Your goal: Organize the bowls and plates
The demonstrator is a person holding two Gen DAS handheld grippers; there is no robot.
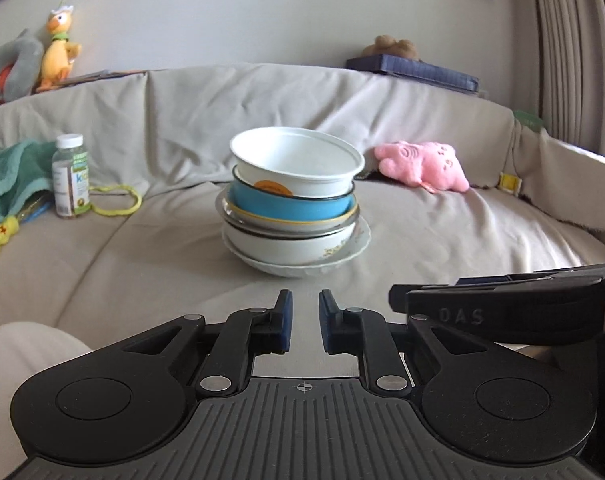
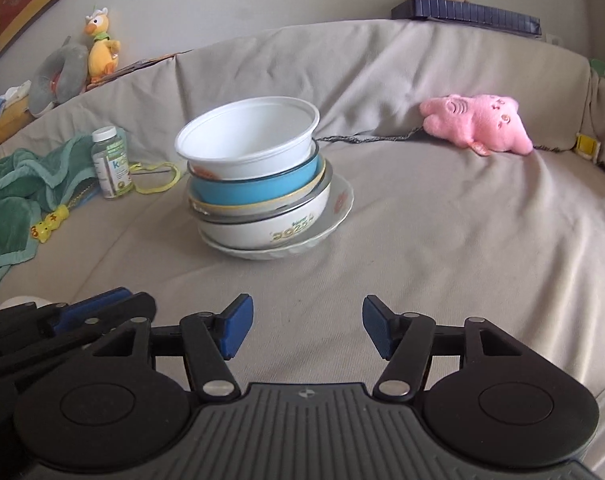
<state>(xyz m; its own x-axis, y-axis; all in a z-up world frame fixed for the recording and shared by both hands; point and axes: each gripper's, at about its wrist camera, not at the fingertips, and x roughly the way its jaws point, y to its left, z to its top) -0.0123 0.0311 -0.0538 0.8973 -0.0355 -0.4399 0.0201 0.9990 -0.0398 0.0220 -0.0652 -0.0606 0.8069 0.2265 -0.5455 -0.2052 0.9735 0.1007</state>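
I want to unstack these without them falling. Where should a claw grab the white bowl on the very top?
Probably by its rim, coming from above. The white bowl sits tilted on the blue bowl, its open mouth free all round, so one finger can go inside and one outside the thin wall. The right claw is open and empty; neither claw touches the stack.

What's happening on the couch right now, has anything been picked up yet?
Nothing is picked up yet. A person holds a claw in each hand, both aimed at the stack of bowls sitting on the covered couch. The left claw is nearly shut and empty; the right claw is open and empty. Both are short of the stack. The white bowl sits tilted on top, above a blue bowl; a plate is at the bottom.
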